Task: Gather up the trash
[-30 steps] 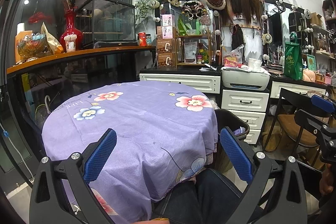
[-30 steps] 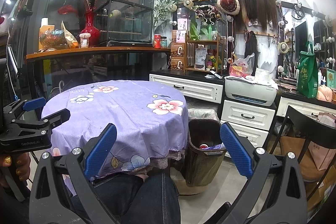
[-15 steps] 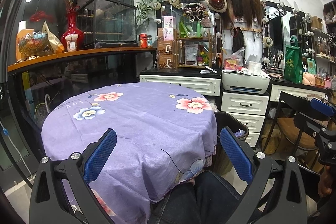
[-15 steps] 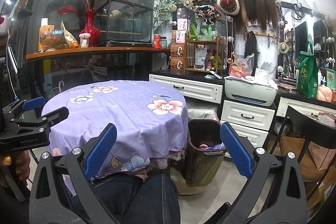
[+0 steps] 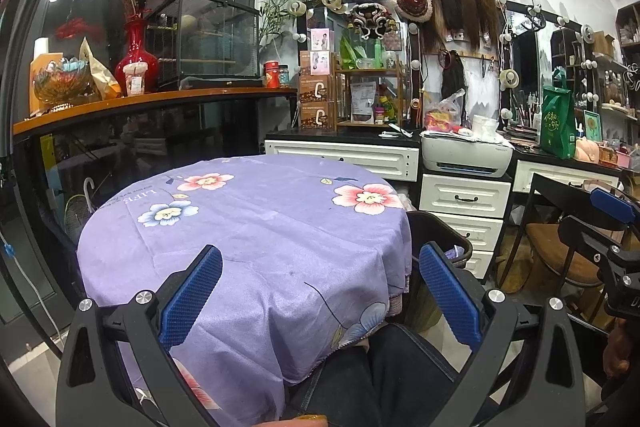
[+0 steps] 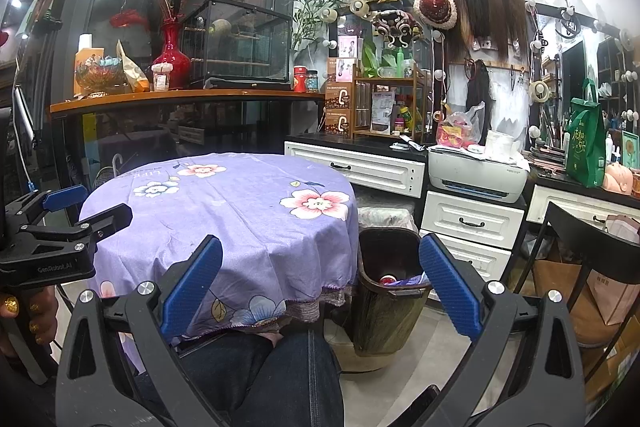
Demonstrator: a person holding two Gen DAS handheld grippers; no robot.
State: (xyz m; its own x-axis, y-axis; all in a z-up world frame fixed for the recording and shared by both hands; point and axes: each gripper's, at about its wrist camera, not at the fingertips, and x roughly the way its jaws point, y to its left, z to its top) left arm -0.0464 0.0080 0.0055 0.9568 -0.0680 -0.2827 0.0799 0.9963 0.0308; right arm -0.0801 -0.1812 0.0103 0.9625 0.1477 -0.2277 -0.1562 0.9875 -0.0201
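Purple cloth (image 5: 256,227) with its printed flowers lay bare right across the round table, and you had nothing in either tool at that instant: your left gripper (image 5: 320,291) sat with its blue pads spread wide apart over the near edge of the table, holding nothing, and your right gripper (image 6: 320,287) was just the same, fingers splayed and nothing between them, aimed toward the gap between the table and the bin. As for the trash itself, what could be made out was already down in the dark bin (image 6: 390,311) standing on the floor just beside the table's right side (a red-and-white round item and a scrap of blue-purple wrapper (image 6: 404,281) showed near its rim, though what exactly they were was too small to tell). From the left wrist view only the bin's rim (image 5: 440,231) peeked out behind the tablecloth's hem. By my reading you were at or very near the end of the job: no loose litter showed on the cloth, and both tools were free. What might have been left, if anything, lay out of sight, on the floor behind your knees or under the drape of the cloth, and neither camera showed those spots. The crowded counter and white drawers (image 6: 472,223) behind looked like shop stock, not rubbish.
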